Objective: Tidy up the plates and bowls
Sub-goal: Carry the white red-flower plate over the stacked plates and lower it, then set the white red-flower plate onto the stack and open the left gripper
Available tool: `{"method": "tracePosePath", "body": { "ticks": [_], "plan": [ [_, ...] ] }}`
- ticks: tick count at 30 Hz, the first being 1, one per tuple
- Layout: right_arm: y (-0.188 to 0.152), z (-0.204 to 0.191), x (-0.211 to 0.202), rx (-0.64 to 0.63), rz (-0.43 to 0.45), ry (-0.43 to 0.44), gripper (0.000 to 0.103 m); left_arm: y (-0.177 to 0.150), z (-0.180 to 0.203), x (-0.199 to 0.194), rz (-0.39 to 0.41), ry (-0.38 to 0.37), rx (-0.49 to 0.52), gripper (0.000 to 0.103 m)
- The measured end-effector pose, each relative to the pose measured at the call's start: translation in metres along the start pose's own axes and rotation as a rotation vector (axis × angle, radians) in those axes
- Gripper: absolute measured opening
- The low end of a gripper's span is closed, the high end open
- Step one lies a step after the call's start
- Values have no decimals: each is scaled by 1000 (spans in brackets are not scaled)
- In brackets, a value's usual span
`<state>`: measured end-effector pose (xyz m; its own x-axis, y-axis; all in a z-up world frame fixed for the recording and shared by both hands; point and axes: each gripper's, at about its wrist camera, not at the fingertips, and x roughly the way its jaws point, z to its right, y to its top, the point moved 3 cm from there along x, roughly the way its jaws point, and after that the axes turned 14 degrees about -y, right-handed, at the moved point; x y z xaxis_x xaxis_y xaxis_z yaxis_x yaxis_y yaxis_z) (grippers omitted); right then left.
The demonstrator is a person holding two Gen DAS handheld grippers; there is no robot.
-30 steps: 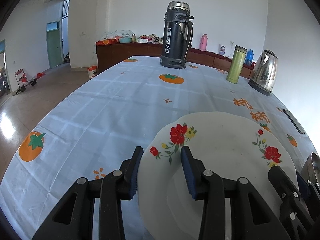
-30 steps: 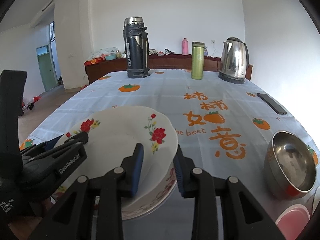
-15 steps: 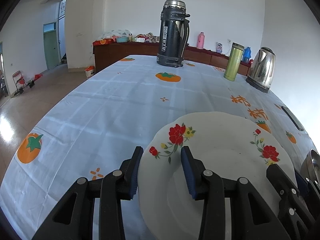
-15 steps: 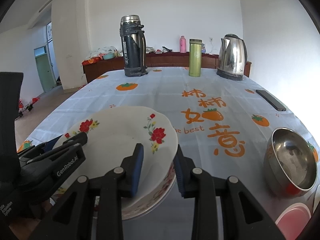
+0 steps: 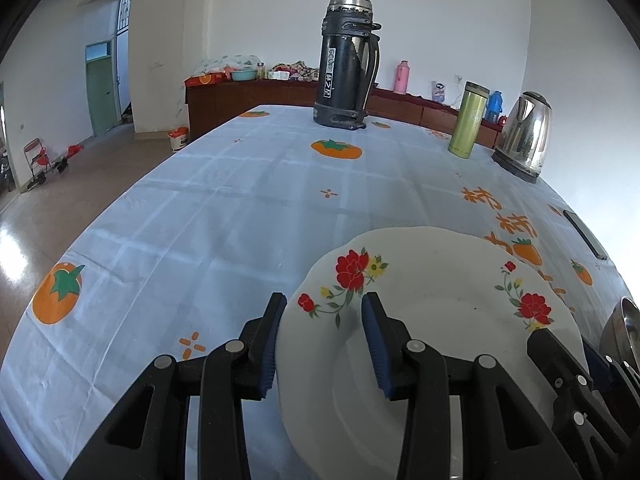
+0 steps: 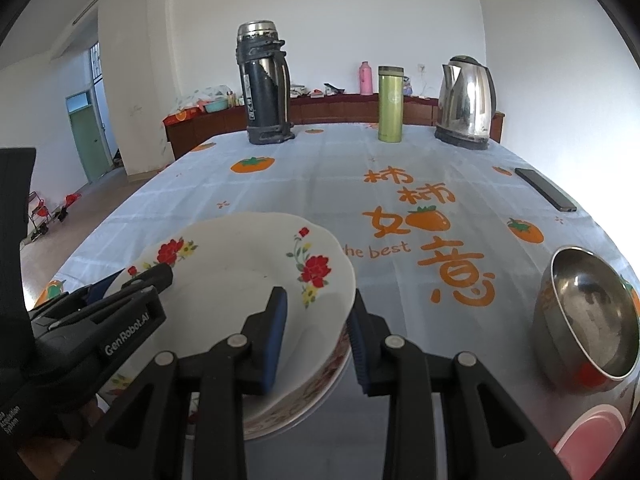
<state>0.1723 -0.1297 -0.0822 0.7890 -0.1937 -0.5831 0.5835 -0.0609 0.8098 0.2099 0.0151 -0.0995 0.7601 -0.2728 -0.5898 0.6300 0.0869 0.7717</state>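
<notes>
The white scalloped plate with red flower print [image 6: 240, 276] lies flat atop another plate on the surface [image 6: 320, 184], spanning both grippers. Left gripper [image 5: 324, 340] straddles its left rim, right gripper [image 6: 316, 332] its right rim; each pair of fingers is part-closed about the edge, but pad contact cannot be confirmed. Steel bowl [image 6: 588, 312] lies right, nearer the right gripper.

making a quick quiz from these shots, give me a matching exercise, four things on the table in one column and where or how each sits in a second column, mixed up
Things:
1. flowered plate
2. steel bowl
3. green flask
4. phone

Places or states:
A. upright between the black thermos and the kettle
B. lying flat by the table's right edge
C. rim between the fingers of both grippers
D. empty, on the cloth right of the plates

Pairs: 1-C, 2-D, 3-A, 4-B
</notes>
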Motion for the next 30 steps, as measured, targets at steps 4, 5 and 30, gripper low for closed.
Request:
{"method": "tracePosePath", "body": {
  "ticks": [4,5,30],
  "plan": [
    [0,0,2,-2,-9,3,31,0,-1,1,-4,2,-2,42],
    [-1,-1,3,-3,-11,3,31,0,-1,1,-5,2,-3,42],
    [-1,-3,7,-12,-31,15,32,-3,-4,0,-5,-3,-15,42]
  ]
}}
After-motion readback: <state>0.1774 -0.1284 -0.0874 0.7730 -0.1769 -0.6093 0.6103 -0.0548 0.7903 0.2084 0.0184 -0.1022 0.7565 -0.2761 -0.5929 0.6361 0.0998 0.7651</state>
